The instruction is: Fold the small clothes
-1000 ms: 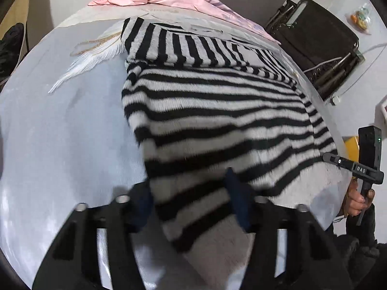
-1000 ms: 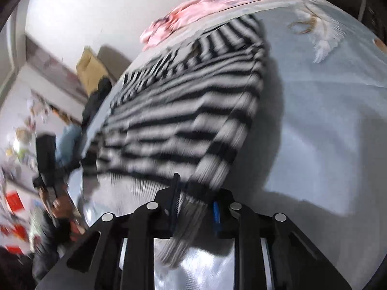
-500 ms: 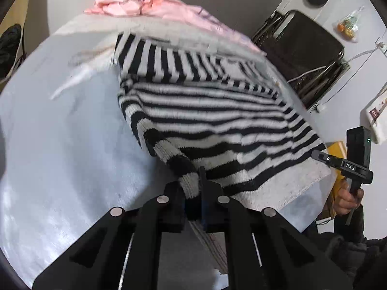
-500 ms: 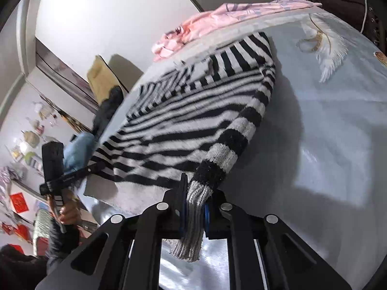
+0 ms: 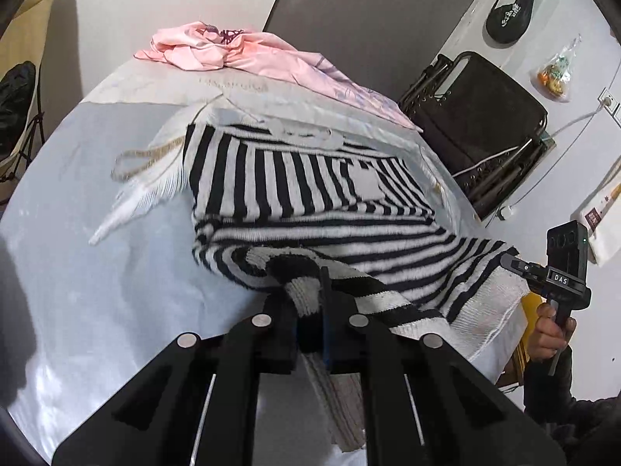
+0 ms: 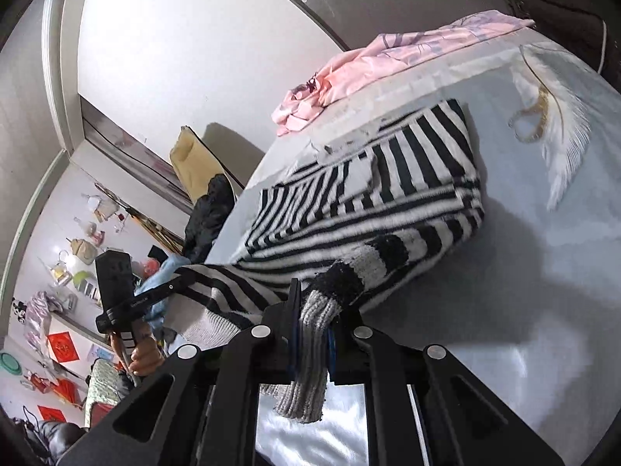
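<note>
So on my left gripper the fingers are pinched shut on a ribbed cuff/edge of the black-and-white striped sweater, which is lying spread out on the pale bed sheet, with a white feather print just off its left edge and a pink garment bunched up at the far end. Over on my right gripper the fingers are also clamped tight on a grey ribbed sleeve cuff of the same sweater, lifted a bit off the bed with the cuff end dangling down between them.
</note>
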